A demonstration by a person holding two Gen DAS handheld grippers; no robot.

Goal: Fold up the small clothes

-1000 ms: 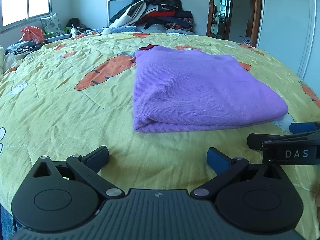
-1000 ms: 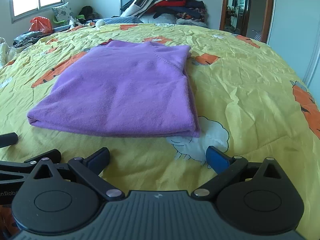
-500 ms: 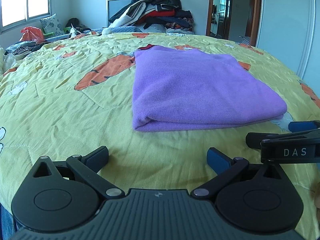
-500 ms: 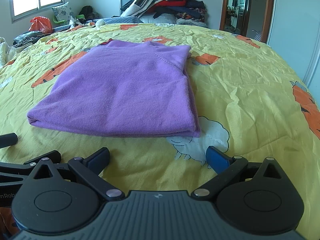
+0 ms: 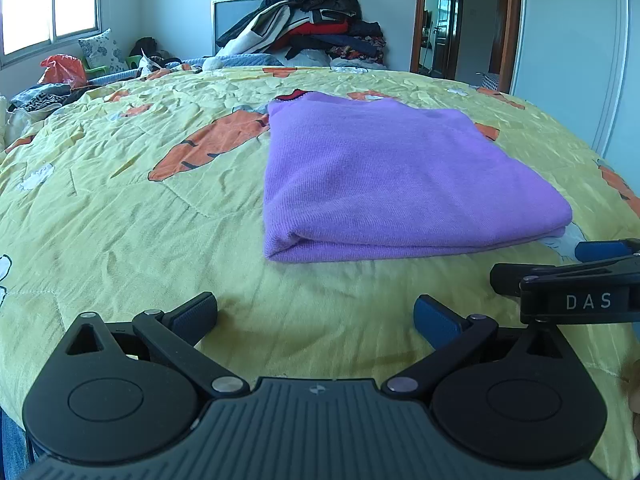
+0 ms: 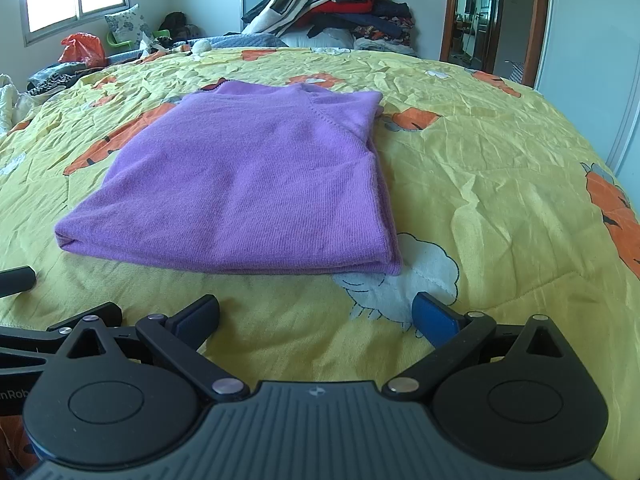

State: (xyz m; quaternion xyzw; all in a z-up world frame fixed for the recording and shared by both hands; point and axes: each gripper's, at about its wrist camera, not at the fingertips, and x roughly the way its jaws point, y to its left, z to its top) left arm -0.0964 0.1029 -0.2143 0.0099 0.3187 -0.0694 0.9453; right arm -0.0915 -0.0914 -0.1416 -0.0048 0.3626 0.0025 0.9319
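Hardly anything has moved since a second ago: both grippers hang where they were at the near edge of the bed [image 5: 100, 216], and the sweater [image 5: 384, 184] lies as it lay, perhaps a touch lower in the left view.

That purple sweater sits folded flat on the yellow quilt, out ahead of both tools and touching neither. Its near edge is a thick rolled fold running side to side; its long axis runs away from the grippers, toward the heap of clothes [image 5: 312, 20] by the far wall. From the left gripper [image 5: 316, 314] it lies ahead and to the right, the near left corner closest. From the right gripper [image 6: 316, 314] the sweater [image 6: 248, 184] lies ahead and a little left, its near right corner just beyond the blue pad [image 6: 434, 318]. I'd judge the right one slightly nearer, but there is little in it. Both sets of fingers stand wide apart with nothing between them but quilt.

In the left view, the right gripper [image 5: 576, 276] pokes in at the edge, cut off. The layers inside the fold cannot be counted from here, and the sleeves are tucked out of sight. At the far end a bit of red shows at the neckline; whether it is lining or the quilt's print I cannot tell. If another fold is wanted, it would likely start from that near edge.
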